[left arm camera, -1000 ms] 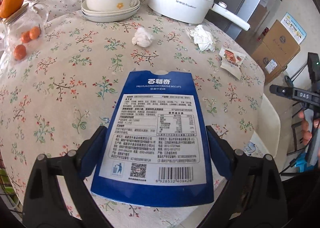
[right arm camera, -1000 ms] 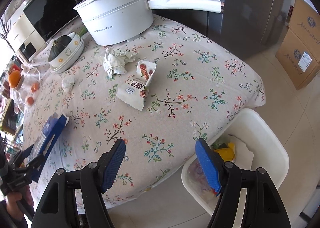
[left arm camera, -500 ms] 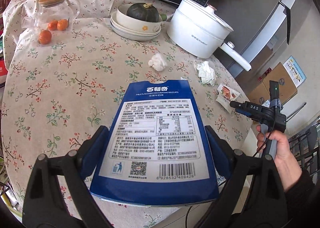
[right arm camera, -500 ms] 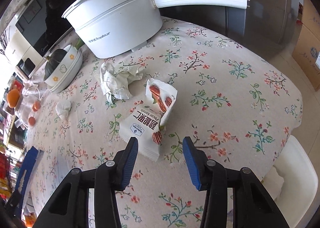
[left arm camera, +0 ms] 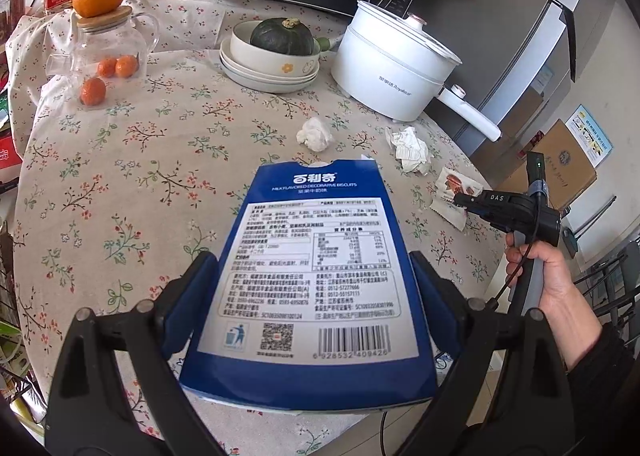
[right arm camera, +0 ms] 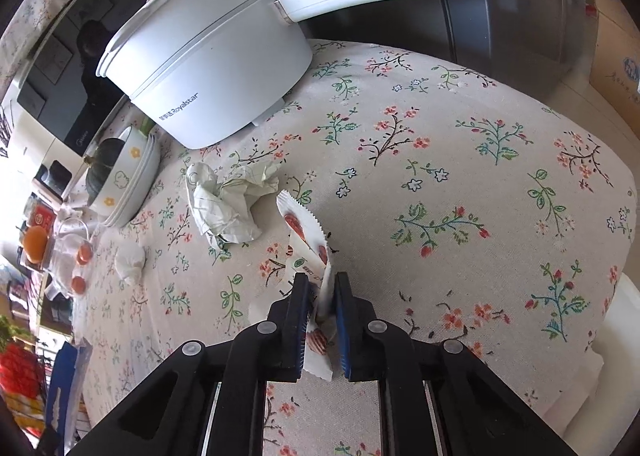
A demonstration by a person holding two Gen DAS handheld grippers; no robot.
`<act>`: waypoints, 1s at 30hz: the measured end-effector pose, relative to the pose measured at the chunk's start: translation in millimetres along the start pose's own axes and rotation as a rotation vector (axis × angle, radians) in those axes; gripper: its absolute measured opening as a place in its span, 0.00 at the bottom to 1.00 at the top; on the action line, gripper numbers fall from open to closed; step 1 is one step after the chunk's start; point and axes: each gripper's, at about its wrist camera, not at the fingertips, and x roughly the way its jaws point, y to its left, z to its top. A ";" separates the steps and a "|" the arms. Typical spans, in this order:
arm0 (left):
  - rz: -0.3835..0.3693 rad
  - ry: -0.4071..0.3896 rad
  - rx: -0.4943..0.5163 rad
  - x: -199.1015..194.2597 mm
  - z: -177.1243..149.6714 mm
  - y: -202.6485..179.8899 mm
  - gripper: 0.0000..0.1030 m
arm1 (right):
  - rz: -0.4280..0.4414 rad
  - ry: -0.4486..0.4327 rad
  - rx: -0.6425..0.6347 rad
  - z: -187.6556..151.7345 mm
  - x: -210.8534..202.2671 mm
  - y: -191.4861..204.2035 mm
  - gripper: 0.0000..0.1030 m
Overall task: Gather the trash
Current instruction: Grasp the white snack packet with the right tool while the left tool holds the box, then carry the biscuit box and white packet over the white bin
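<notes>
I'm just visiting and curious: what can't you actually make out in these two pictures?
- Blue biscuit box, left wrist view: its front faces away.
- Snack wrapper, right wrist view: its lower part is hidden between the closing right gripper.
- White bin, right wrist view: cut off by the edge, contents unseen.

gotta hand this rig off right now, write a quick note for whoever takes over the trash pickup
Left gripper: shut on the blue biscuit packet, held above the table.
Right gripper: jaws closing on the white snack wrapper, which is between the pads.
On the table: crumpled paper beside the white pot, and a small tissue wad farther left.
Done: two items gripped.
Left: bin both, then collect the paper and the wad.
</notes>
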 end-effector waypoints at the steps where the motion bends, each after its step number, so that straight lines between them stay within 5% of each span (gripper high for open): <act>1: 0.001 -0.005 -0.001 -1.8 0.2 -0.3 0.91 | -0.001 -0.001 -0.011 -1.1 -6.4 2.3 0.12; 16: -0.067 -0.078 0.098 -29.1 -9.8 -47.0 0.91 | -0.002 -0.060 -0.073 -45.9 -127.8 -2.1 0.12; 30: -0.197 -0.022 0.327 -6.8 -35.9 -156.9 0.91 | -0.113 -0.062 0.032 -96.4 -199.5 -102.9 0.12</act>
